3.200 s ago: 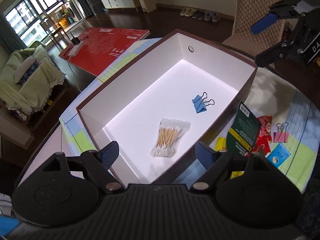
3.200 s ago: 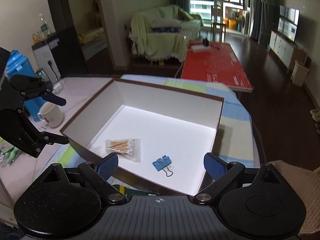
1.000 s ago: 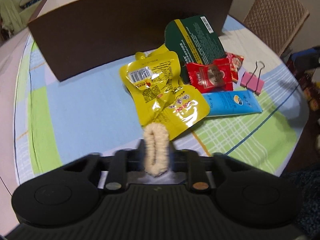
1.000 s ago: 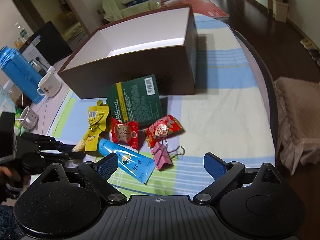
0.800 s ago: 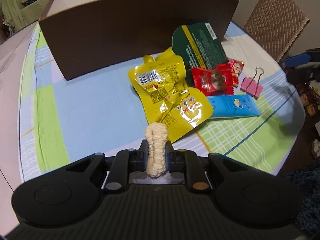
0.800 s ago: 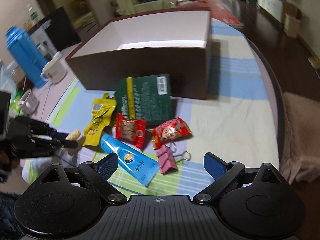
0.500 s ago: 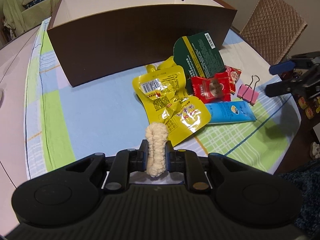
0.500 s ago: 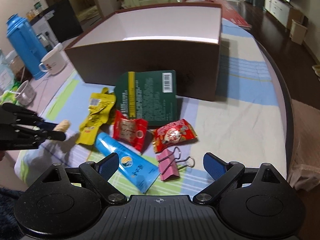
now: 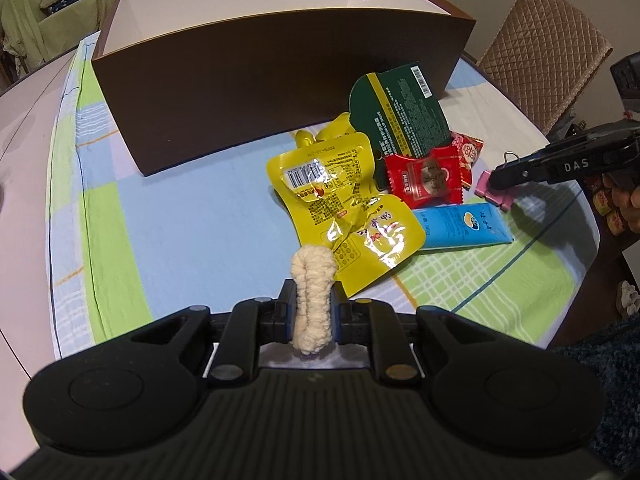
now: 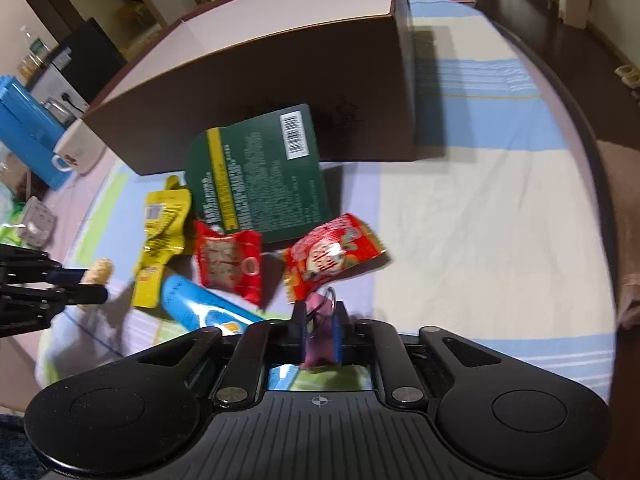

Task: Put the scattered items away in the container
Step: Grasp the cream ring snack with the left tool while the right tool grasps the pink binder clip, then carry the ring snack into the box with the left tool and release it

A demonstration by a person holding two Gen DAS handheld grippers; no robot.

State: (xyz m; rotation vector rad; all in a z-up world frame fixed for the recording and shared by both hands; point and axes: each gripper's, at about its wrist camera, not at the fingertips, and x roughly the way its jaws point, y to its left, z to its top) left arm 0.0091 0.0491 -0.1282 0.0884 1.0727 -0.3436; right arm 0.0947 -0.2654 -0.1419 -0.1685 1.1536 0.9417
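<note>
Left gripper (image 9: 313, 310): clamped on cream fluffy hair tie (image 9: 311, 298), held clear of the cloth.
Right gripper (image 10: 320, 330): closed around pink binder clip (image 10: 318, 334), low by the cloth.
Box (image 9: 280, 76): at 12 o'clock of both grippers.
Advice: lift both above the rim before releasing.
Pose: both level, pointing boxward.

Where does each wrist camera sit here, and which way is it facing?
Left wrist: behind the left gripper, shut on a cream scrunchie, facing the brown box; right gripper at right.
Right wrist: behind the right gripper, shut on the pink binder clip, facing the same box; left gripper at left.
Shared: box, green packet, snack pile.
</note>
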